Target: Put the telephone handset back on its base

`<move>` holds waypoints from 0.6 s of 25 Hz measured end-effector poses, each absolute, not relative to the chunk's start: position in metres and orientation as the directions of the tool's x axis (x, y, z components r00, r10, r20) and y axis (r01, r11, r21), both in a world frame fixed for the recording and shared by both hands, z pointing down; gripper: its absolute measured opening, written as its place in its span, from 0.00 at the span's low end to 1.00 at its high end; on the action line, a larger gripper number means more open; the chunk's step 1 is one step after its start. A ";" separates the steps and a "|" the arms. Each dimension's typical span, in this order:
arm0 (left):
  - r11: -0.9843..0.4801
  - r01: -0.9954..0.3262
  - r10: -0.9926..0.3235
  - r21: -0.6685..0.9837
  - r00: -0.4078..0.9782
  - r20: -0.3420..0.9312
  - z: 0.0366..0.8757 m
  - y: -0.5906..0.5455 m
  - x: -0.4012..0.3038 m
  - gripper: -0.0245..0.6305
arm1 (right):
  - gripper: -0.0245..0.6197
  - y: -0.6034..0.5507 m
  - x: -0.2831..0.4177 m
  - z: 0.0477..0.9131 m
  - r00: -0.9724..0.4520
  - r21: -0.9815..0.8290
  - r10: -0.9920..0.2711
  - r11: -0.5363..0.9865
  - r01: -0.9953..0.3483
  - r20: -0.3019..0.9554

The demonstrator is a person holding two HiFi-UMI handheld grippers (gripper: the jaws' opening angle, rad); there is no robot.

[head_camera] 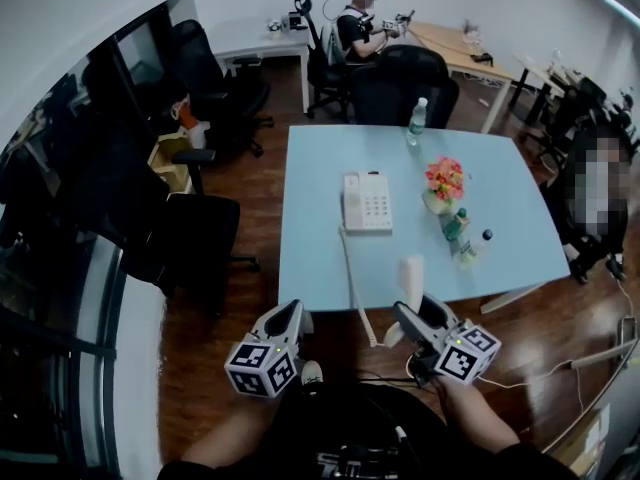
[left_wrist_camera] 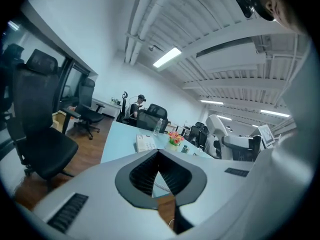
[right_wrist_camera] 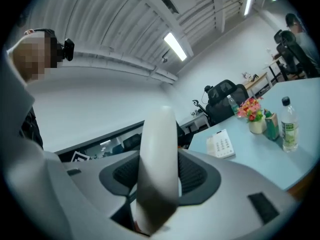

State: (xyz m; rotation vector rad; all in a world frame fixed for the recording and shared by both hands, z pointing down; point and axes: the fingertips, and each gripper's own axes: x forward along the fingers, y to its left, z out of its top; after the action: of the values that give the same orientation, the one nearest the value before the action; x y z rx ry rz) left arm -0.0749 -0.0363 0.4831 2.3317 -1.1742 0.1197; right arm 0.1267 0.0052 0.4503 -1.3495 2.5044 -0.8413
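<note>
The white telephone base (head_camera: 367, 201) lies near the middle of the light blue table (head_camera: 320, 253), keypad up; it also shows as the base (right_wrist_camera: 221, 144) and the base (left_wrist_camera: 145, 143). Its coiled cord (head_camera: 352, 278) runs off the near table edge toward me. The white handset (head_camera: 411, 271) stands upright in my right gripper (head_camera: 405, 313), just off the near edge. In the right gripper view the handset (right_wrist_camera: 159, 154) fills the gap of the gripper (right_wrist_camera: 159, 176), pads pressing on both its sides. My left gripper (head_camera: 292, 310) hangs left of it; the jaws (left_wrist_camera: 159, 154) meet at the tips, holding nothing.
A vase of flowers (head_camera: 443, 183), a green bottle (head_camera: 453, 226) and a clear bottle (head_camera: 470, 248) stand right of the base; another bottle (head_camera: 417, 120) is at the far edge. Black office chairs (head_camera: 190, 238) stand left. One person (head_camera: 360, 28) sits at a far desk, another (head_camera: 600, 193) at right.
</note>
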 end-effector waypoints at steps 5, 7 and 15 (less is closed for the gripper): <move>-0.547 -0.738 -0.673 0.396 0.669 0.315 0.485 -0.083 -0.089 0.04 | 0.40 -0.030 0.105 0.459 -0.520 -0.582 -0.847 0.368 -0.725 0.113; -0.574 -0.720 -0.644 0.391 0.691 0.328 0.490 -0.093 -0.091 0.04 | 0.40 -0.039 0.097 0.464 -0.496 -0.590 -0.861 0.342 -0.732 0.116; -0.615 -0.675 -0.579 0.407 0.737 0.348 0.502 -0.126 -0.094 0.04 | 0.40 -0.064 0.084 0.475 -0.450 -0.597 -0.878 0.276 -0.753 0.161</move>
State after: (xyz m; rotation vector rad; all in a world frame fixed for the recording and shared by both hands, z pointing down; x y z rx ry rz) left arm -0.0939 -0.1262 0.5023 2.4167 -0.9486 0.2464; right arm 0.0835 -0.0637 0.4747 -1.5210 2.3420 -0.9205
